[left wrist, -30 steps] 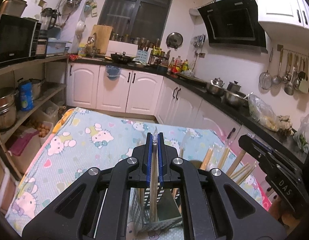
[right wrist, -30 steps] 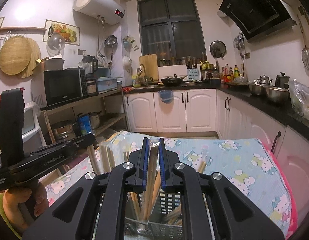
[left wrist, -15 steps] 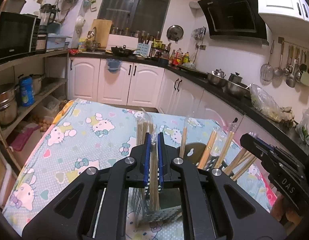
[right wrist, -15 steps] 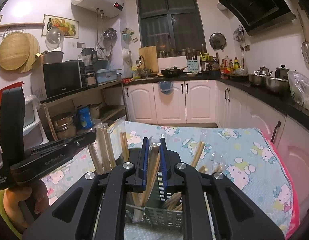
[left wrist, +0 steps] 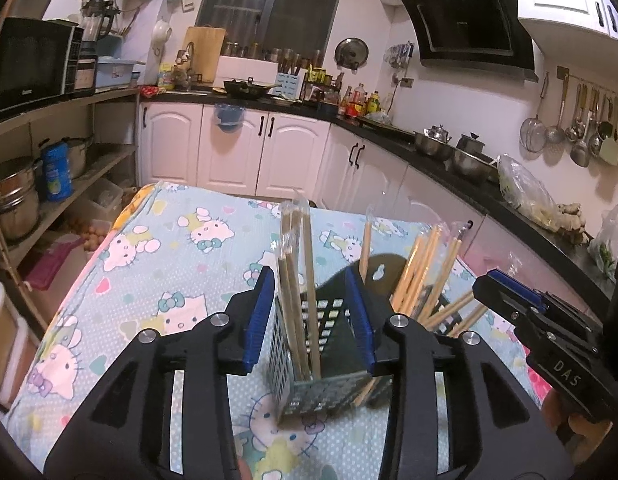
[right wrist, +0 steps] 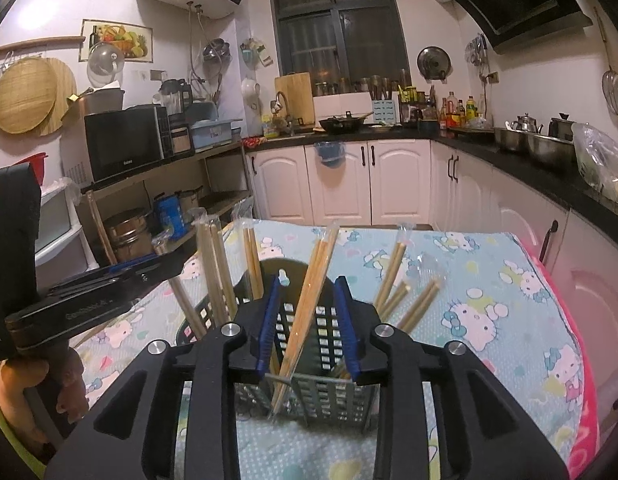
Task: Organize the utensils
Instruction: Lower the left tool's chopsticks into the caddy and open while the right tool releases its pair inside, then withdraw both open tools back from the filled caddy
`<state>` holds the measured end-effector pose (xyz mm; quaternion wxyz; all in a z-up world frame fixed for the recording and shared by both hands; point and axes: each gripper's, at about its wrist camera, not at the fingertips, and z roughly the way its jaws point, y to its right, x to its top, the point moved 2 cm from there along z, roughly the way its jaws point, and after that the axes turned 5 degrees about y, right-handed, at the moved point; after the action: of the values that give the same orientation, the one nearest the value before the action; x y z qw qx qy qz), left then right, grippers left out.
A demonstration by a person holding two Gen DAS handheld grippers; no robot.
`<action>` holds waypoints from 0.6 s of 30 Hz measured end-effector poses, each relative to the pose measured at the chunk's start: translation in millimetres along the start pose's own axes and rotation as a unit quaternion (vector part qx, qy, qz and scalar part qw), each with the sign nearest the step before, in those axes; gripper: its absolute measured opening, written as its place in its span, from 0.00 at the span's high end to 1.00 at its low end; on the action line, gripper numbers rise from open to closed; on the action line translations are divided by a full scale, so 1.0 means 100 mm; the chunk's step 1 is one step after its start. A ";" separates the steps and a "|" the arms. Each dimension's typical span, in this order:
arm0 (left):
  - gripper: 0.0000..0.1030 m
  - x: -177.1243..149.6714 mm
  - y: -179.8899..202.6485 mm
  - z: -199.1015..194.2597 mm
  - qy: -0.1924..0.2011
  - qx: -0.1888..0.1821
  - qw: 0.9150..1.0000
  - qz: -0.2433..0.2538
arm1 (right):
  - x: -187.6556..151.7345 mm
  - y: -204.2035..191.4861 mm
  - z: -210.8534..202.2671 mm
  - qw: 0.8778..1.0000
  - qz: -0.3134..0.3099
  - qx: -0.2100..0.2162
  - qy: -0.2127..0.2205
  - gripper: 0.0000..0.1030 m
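Chopsticks (left wrist: 295,280) stand dropped in the caddy (left wrist: 321,368); release is judged done. Left gripper (left wrist: 311,316) and right gripper (right wrist: 307,320) are spread wide, empty. Withdrawal toward six o'clock is called for.

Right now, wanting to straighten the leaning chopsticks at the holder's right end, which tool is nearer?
Right. The right tool hangs open just beside the leaning chopsticks; the left tool is open around an upright pack at the holder's other end.
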<state>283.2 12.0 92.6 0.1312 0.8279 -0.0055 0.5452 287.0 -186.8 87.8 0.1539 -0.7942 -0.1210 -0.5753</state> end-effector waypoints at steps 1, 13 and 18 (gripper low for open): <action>0.69 -0.01 0.01 -0.01 -0.003 0.000 1.000 0.001 | -0.01 0.00 -0.01 1.000 0.000 -0.001 -0.002 0.72; 0.43 -0.23 -0.02 -0.26 -0.019 0.000 1.000 -0.006 | -0.22 -0.07 -0.27 1.000 -0.008 -0.009 -0.011 0.57; 0.33 -0.33 -0.02 -0.37 -0.022 0.001 1.000 -0.013 | -0.33 -0.11 -0.39 1.000 -0.013 -0.015 -0.011 0.49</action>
<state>236.5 18.0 76.5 0.1372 0.8398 0.0030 0.5252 238.5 -191.6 68.7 0.1329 -0.8011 -0.1246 -0.5702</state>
